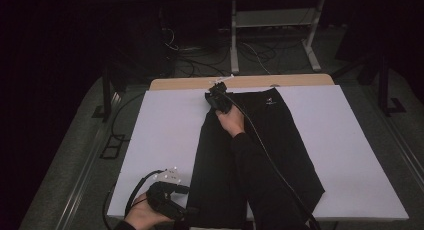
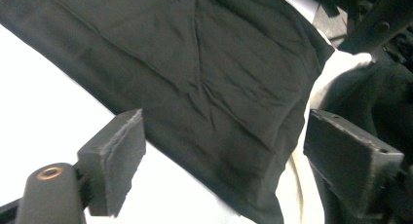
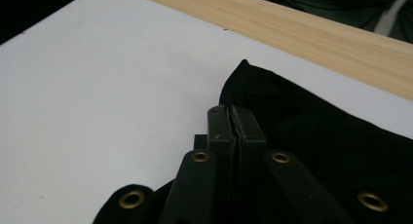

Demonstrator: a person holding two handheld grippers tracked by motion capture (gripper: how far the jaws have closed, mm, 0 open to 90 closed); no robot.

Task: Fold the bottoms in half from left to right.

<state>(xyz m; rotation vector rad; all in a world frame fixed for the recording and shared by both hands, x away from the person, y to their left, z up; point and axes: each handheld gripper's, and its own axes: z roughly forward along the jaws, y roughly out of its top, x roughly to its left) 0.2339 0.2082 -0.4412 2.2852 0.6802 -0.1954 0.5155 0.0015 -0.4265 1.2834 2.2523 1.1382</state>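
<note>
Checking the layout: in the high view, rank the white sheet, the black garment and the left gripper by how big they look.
1. white sheet, the widest area.
2. black garment, over its middle.
3. left gripper, smallest, though nearest the camera.

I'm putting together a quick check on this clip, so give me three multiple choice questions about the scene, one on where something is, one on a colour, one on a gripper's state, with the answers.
1. Where does the right gripper sit?
A. At the far end of the black garment, near its corner
B. On the floor
C. At the table's near left corner

2. What colour is the sheet under the garment?
A. Red
B. White
C. Green

3. How do the left gripper's jaws stand?
A. Pressed flat together
B. Clamped on a cable
C. Apart, with the garment's edge beyond them

Answers:
1. A: the high view shows it at the garment's far end, by the wooden table edge.
2. B: the sheet is white in all three views.
3. C: the left gripper view shows a wide gap between the pads.
</note>
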